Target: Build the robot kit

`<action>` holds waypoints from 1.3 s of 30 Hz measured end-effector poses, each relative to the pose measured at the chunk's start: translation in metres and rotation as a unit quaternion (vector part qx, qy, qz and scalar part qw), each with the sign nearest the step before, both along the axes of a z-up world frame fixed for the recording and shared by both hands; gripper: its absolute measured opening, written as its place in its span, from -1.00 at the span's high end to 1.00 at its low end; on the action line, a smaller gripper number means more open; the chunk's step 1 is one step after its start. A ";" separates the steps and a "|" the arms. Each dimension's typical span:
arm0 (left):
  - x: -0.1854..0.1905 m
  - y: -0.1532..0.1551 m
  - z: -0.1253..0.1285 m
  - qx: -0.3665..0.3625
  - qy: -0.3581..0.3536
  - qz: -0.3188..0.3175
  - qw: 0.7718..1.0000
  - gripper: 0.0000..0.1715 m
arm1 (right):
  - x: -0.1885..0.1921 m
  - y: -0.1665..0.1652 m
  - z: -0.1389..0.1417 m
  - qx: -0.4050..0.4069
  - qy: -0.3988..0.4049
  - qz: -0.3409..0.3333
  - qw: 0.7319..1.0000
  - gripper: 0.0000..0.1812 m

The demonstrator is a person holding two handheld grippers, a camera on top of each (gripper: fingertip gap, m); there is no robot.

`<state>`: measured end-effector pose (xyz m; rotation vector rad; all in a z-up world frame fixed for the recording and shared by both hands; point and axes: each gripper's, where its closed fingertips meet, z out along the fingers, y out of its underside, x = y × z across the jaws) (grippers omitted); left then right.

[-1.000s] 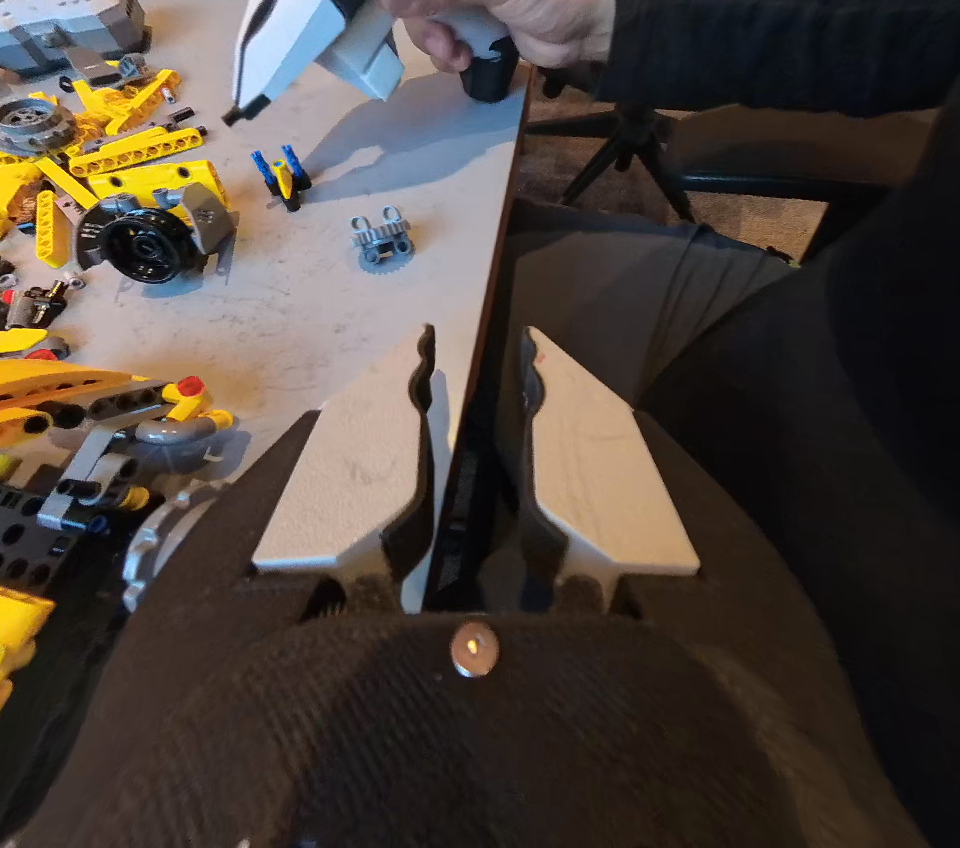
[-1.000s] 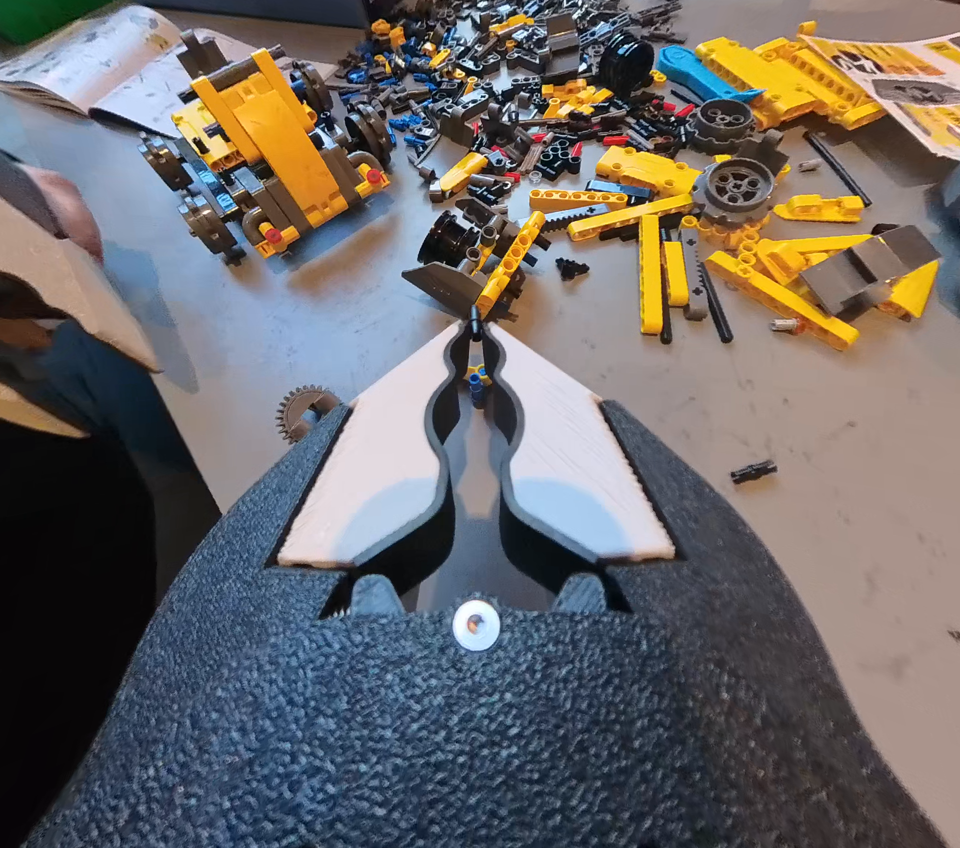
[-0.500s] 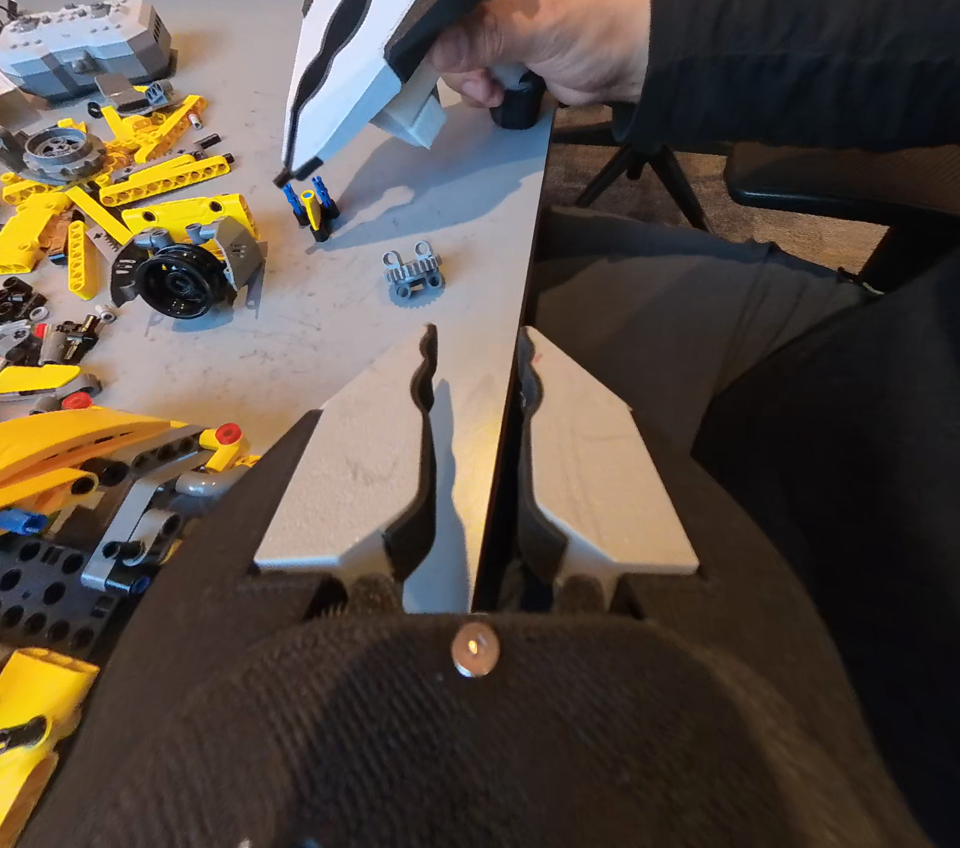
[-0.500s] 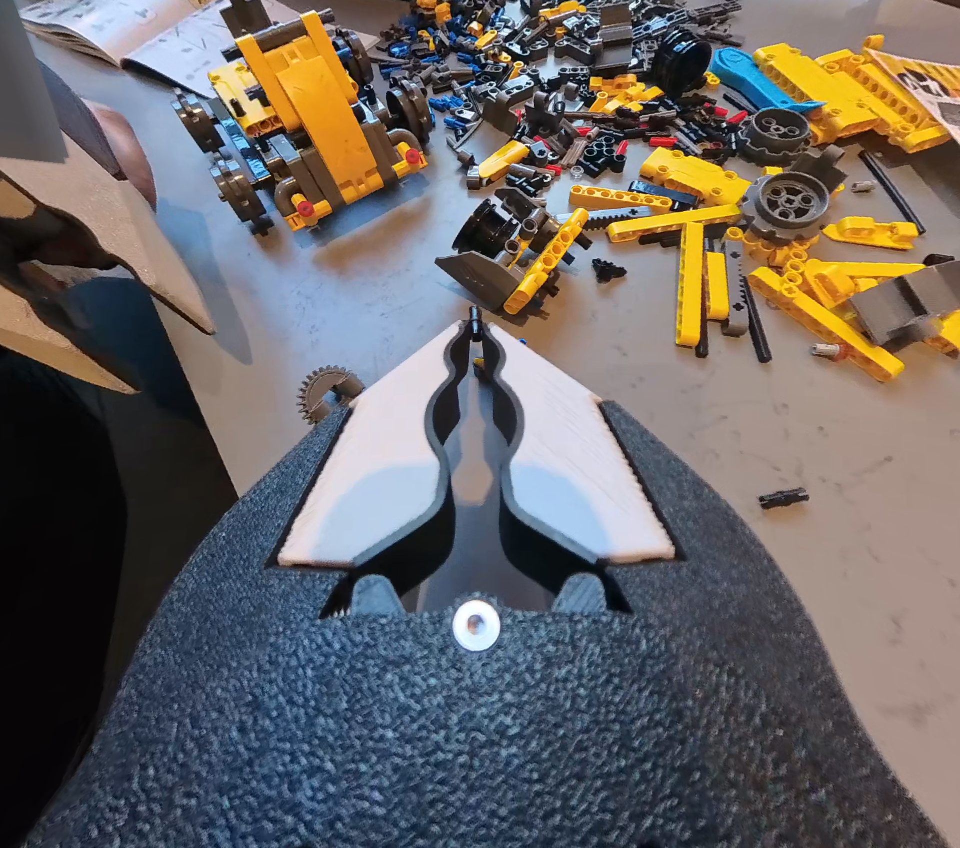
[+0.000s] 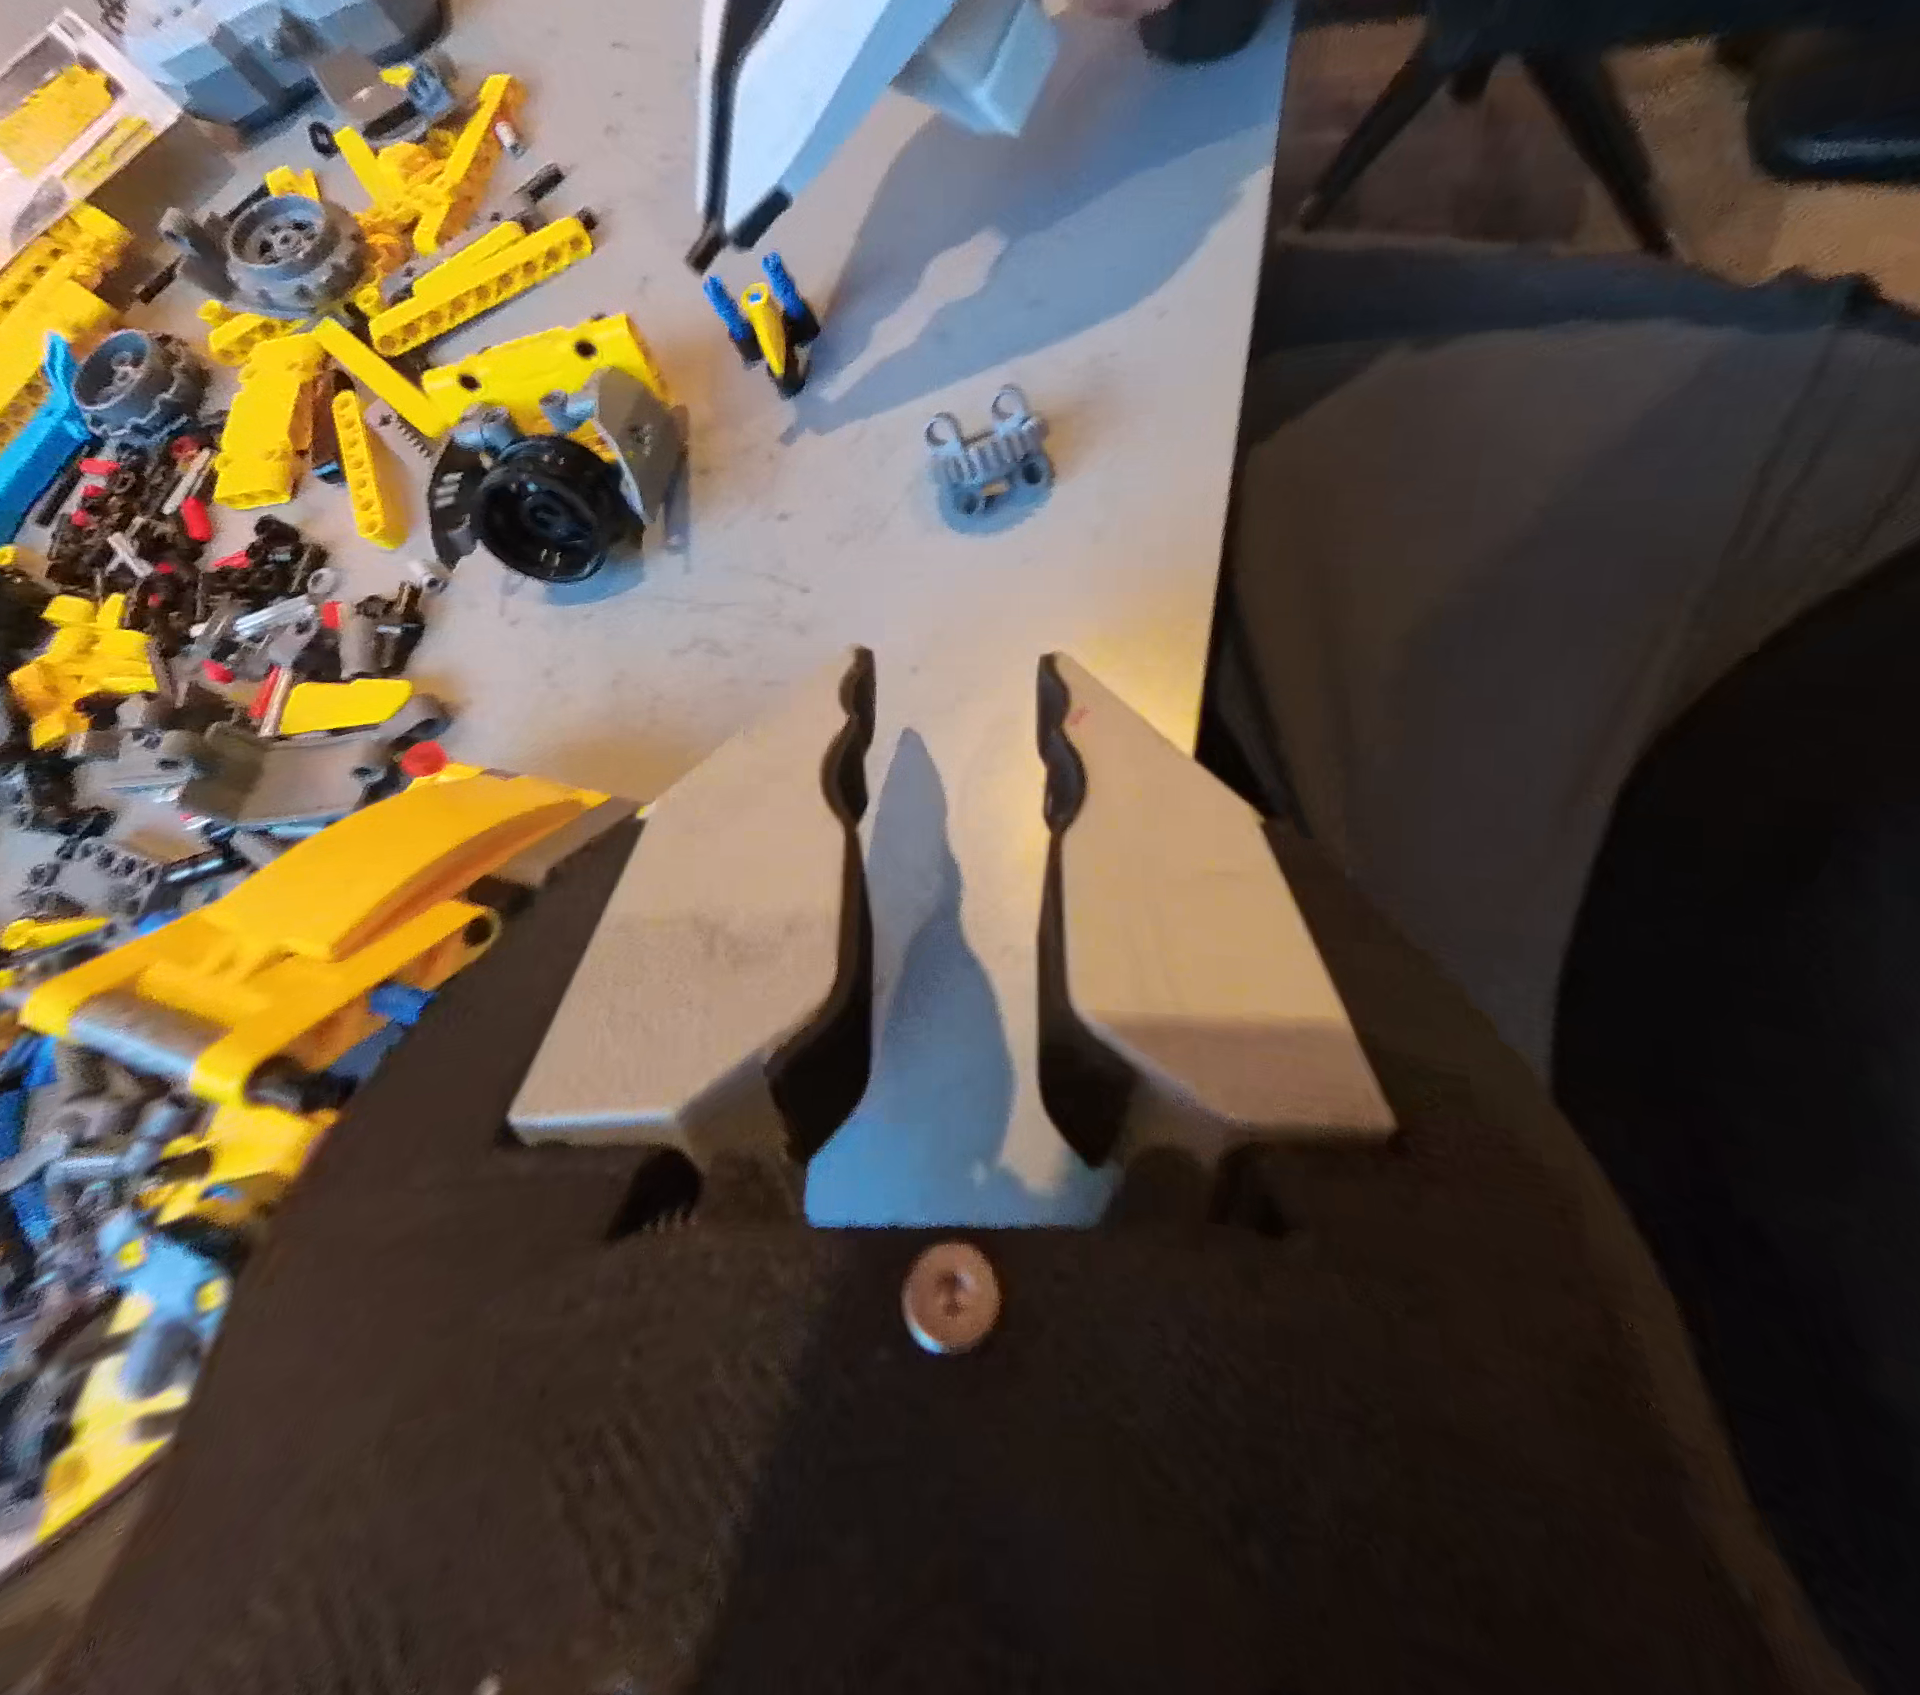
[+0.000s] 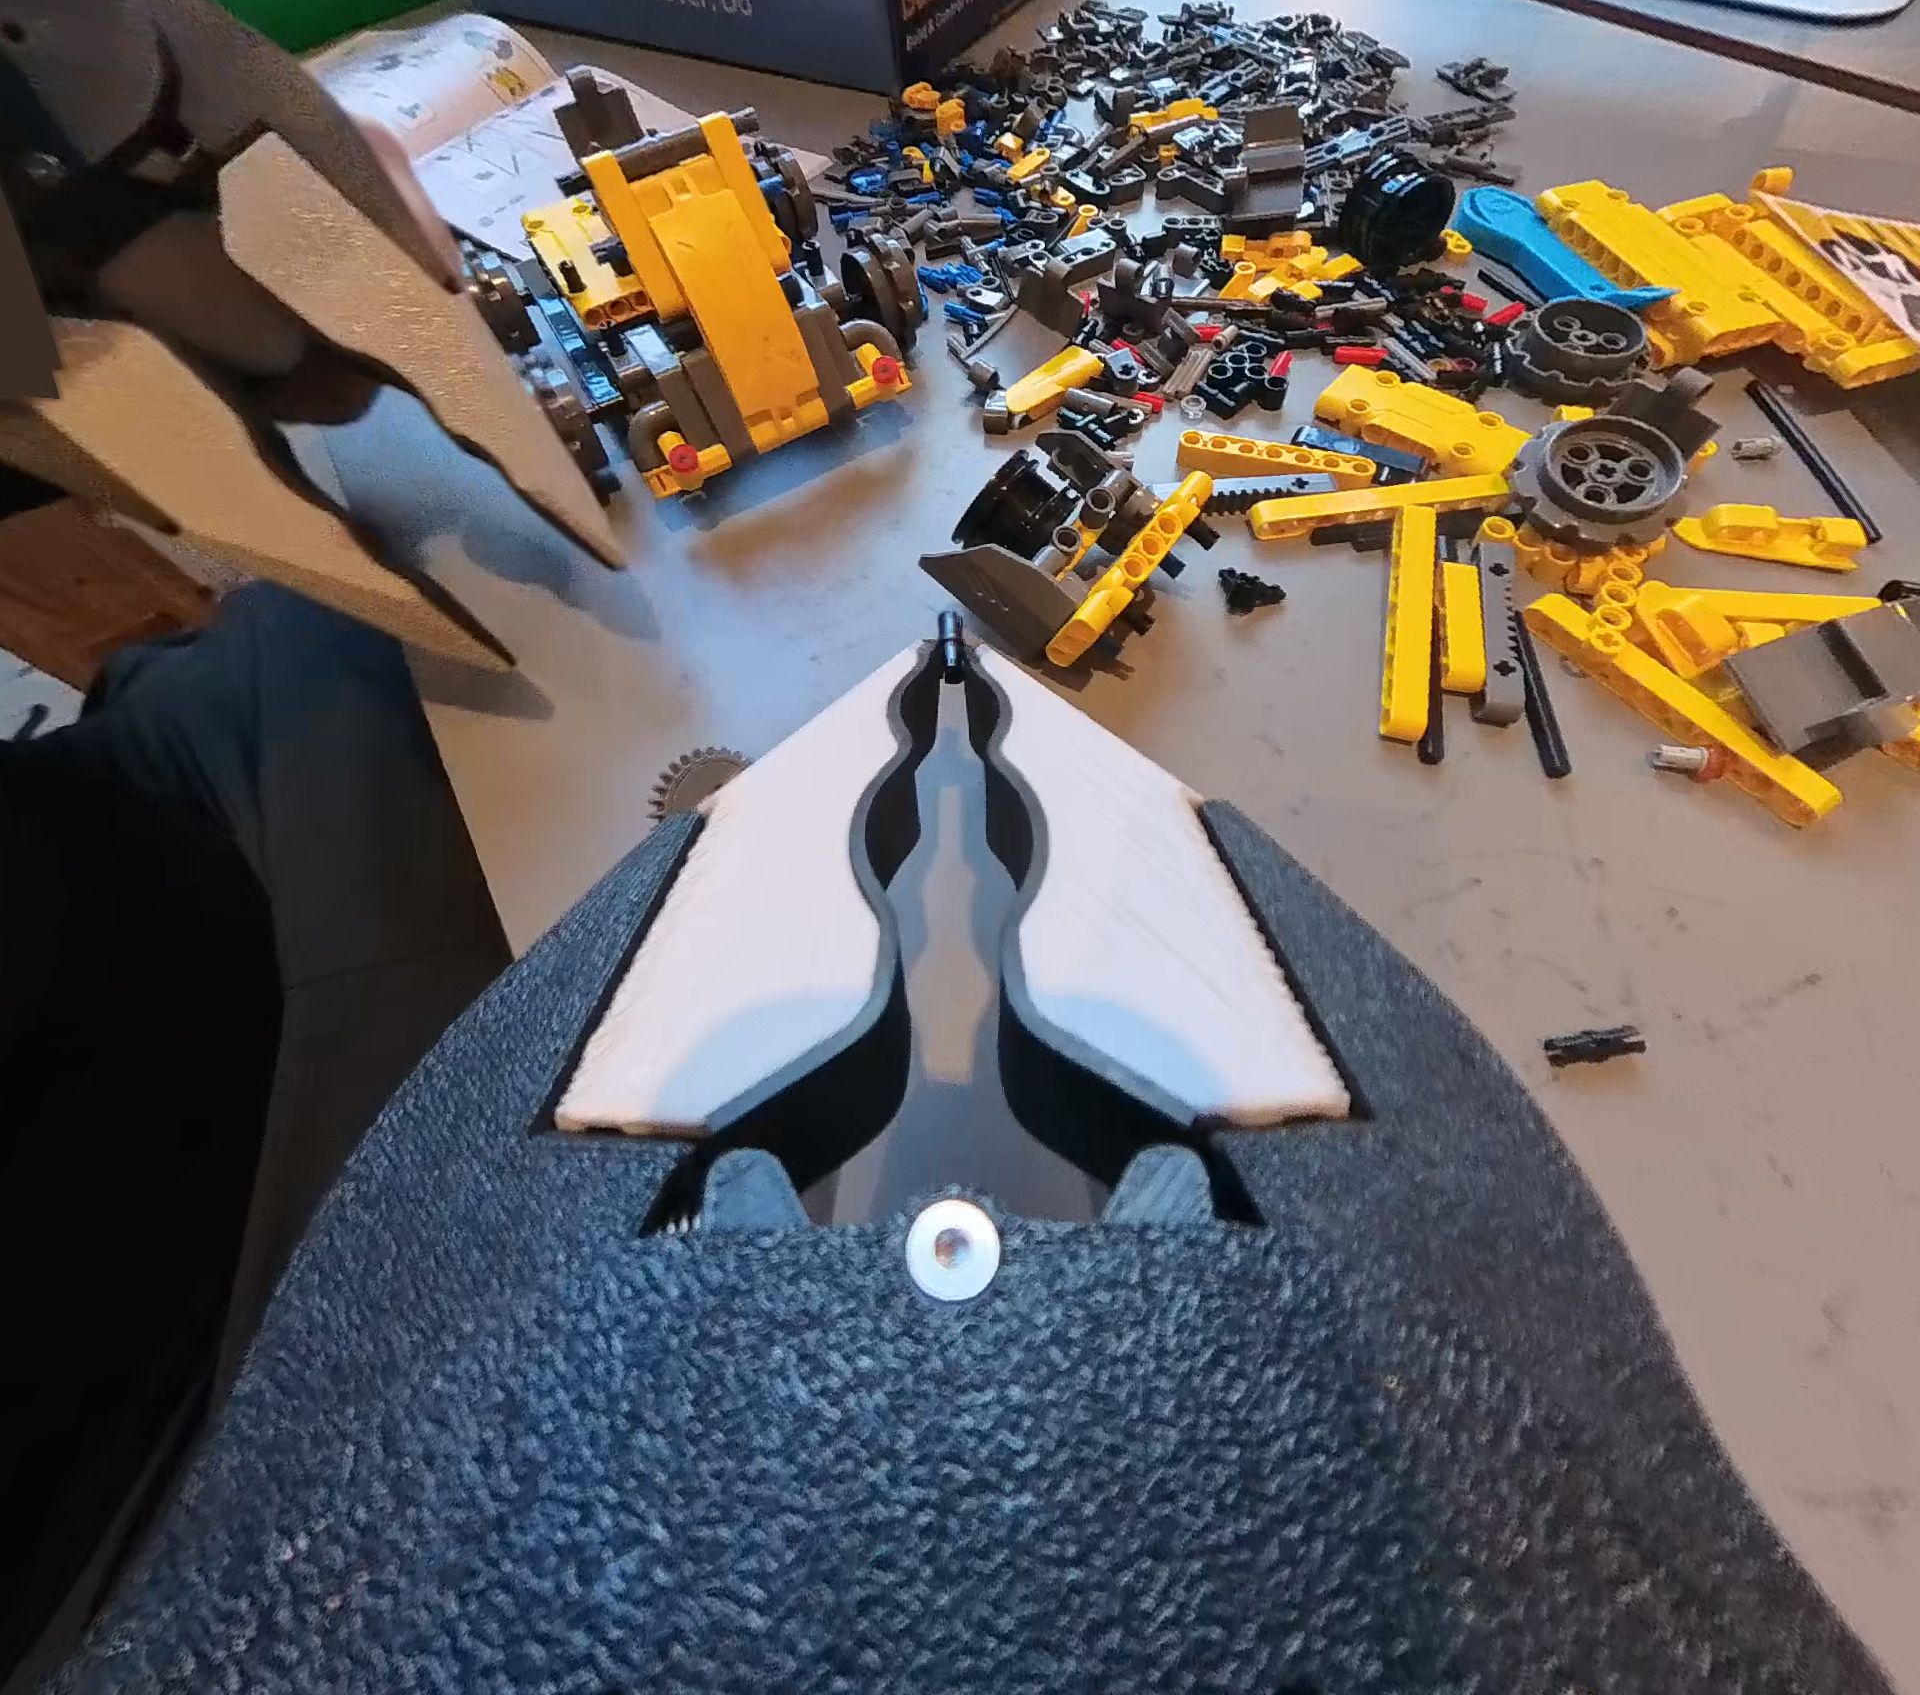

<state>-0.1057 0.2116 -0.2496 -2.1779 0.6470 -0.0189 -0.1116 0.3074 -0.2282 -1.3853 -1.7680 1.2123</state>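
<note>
Right wrist view: right gripper point(image 6: 951, 677) pinches small black plastic pin point(image 6: 949, 633) at its tips, poised above blue-yellow pin cluster point(image 5: 767, 317), while left gripper point(image 5: 948, 689) hangs spread, empty, near table edge point(image 5: 1236, 440).

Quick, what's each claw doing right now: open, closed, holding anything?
Left claw: open, empty, over the table edge.
Right claw: closed on a small black pin, just above the blue-and-yellow piece.
</note>
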 end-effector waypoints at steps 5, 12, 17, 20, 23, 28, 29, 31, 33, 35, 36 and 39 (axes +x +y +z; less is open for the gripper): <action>-0.020 -0.004 -0.004 -0.031 0.089 -0.037 0.995 0.71 | 0.007 0.000 0.011 -0.004 0.032 -0.003 0.999 0.96; 0.007 0.025 0.005 -0.010 0.219 -0.134 0.966 0.64 | 0.037 -0.010 0.008 -0.022 0.016 0.003 1.000 0.96; 0.030 0.044 -0.007 -0.036 0.218 -0.219 0.950 0.64 | 0.061 -0.019 0.000 -0.037 0.007 0.013 0.999 0.96; 0.037 0.043 -0.014 -0.078 0.205 -0.260 0.940 0.66 | 0.071 -0.021 -0.002 -0.032 0.000 0.017 0.999 0.96; 0.029 0.045 -0.018 -0.103 0.229 -0.268 0.930 0.62 | 0.075 -0.027 0.001 -0.033 0.001 0.028 0.999 0.96; 0.023 0.044 -0.018 -0.128 0.244 -0.291 0.916 0.73 | 0.075 -0.038 -0.005 -0.033 -0.013 0.047 0.998 0.96; 0.023 0.045 -0.019 -0.132 0.244 -0.297 0.914 0.73 | 0.075 -0.040 -0.008 -0.031 -0.019 0.050 0.998 0.96; 0.022 0.044 -0.025 -0.150 0.246 -0.306 0.907 0.74 | 0.074 -0.043 -0.012 -0.031 -0.030 0.054 0.998 0.96; 0.024 0.046 -0.026 -0.154 0.246 -0.311 0.905 0.74 | 0.074 -0.045 -0.015 -0.034 -0.042 0.055 0.997 0.96; 0.027 0.046 -0.027 -0.163 0.239 -0.306 0.907 0.74 | 0.074 -0.045 -0.016 -0.034 -0.048 0.051 0.997 0.96; 0.029 0.045 -0.027 -0.167 0.232 -0.302 0.909 0.74 | 0.074 -0.045 -0.015 -0.033 -0.048 0.049 0.997 0.96; 0.031 0.039 -0.027 -0.188 0.213 -0.281 0.917 0.74 | 0.073 -0.045 -0.012 -0.039 -0.049 0.043 0.997 0.96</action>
